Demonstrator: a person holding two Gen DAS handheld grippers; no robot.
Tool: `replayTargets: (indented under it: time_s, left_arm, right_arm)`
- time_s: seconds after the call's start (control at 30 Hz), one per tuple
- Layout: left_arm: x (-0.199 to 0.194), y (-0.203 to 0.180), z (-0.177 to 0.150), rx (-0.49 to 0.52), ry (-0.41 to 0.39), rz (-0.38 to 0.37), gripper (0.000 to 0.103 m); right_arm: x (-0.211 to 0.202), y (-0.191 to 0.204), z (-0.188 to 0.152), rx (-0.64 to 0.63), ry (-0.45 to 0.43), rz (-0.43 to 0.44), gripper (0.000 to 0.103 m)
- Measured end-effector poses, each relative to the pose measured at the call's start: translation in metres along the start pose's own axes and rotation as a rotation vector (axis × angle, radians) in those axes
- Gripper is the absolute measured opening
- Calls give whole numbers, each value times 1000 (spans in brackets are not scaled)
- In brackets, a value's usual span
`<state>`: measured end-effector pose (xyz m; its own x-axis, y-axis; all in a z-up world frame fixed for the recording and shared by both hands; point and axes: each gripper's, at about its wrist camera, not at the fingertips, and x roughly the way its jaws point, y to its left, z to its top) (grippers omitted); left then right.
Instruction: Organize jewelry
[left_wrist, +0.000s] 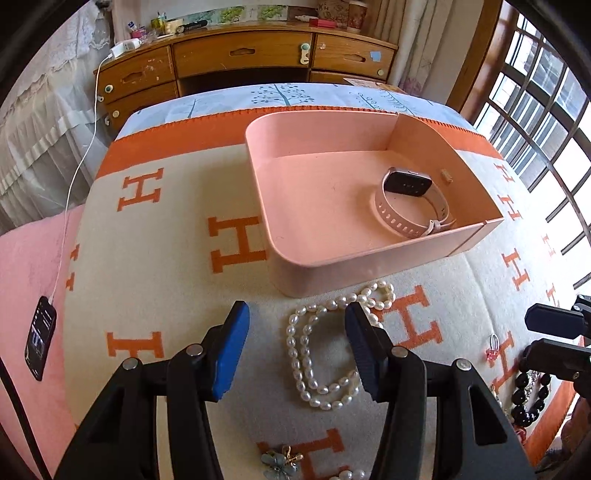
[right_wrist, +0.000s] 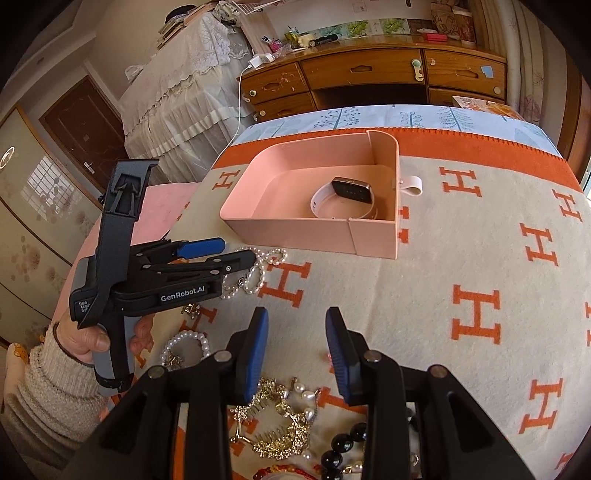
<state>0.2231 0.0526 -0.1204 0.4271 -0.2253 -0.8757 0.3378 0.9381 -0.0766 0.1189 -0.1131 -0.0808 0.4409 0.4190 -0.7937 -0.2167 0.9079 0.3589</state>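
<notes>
Pink plastic box (left_wrist: 369, 236): we see it on the cream and orange blanket (left_wrist: 166, 258), open at the top, its near wall just beyond our left tongs.
Watch (left_wrist: 408, 182): it lies inside the box, toward its right end, dark face tilted up, pale strap curled in a loop under it.
Pearl necklace (left_wrist: 314, 354): it lies looped on the blanket just in front of the box, touching nothing but the cloth, as far as we can tell.
Left tongs (left_wrist: 297, 350): our blue pads stand spread, one on each side of the pearl loop, gripping nothing; from the right camera they hang just over the pearls.
Right tongs (right_wrist: 297, 354): our pads stand parted with a clear gap, empty, above a heap of jewelry.
Heap: a gold comb (right_wrist: 280, 435), black beads (right_wrist: 341, 448) and a small pearl bracelet (right_wrist: 184, 343) lie bunched on the blanket's near edge.
Flower brooch (left_wrist: 279, 463): low between the left tongs' arms, on the blanket.
Phone (left_wrist: 40, 341): on the pink cloth at far left, its white cable attached.
</notes>
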Motion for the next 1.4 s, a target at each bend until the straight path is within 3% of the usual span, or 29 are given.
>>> replayTargets:
  time_s: [0.07,0.2,0.5,0.77,1.07,1.23,1.4]
  left_arm:
    - [2,-6,2,52,-9,30,47]
    - [1,-13,5,80,3,-19,4]
    - [-21,-23,-7,56,3,-35,2]
    - [-97,-43,0,57,-130,-73,2]
    - [-167,-70,44,64,-289,-17,2]
    - [-168,-80,70,39,-323,16,2]
    - [-131,-75,87,-13,-278,41,3]
  right_arm:
    - [1,-1,-2,3,3,2,33]
    - [3,-6,-5,18,9,-1,33]
    - [-10,-9,-10,35,-17,-11,33]
    - [-35,-4,-7,33,-68,-25,33]
    - [-70,10,2,-4,-153,-43,33]
    - [-84,13,17,-16,-195,-80,33]
    - [-90,5,44,6,-246,-127,33]
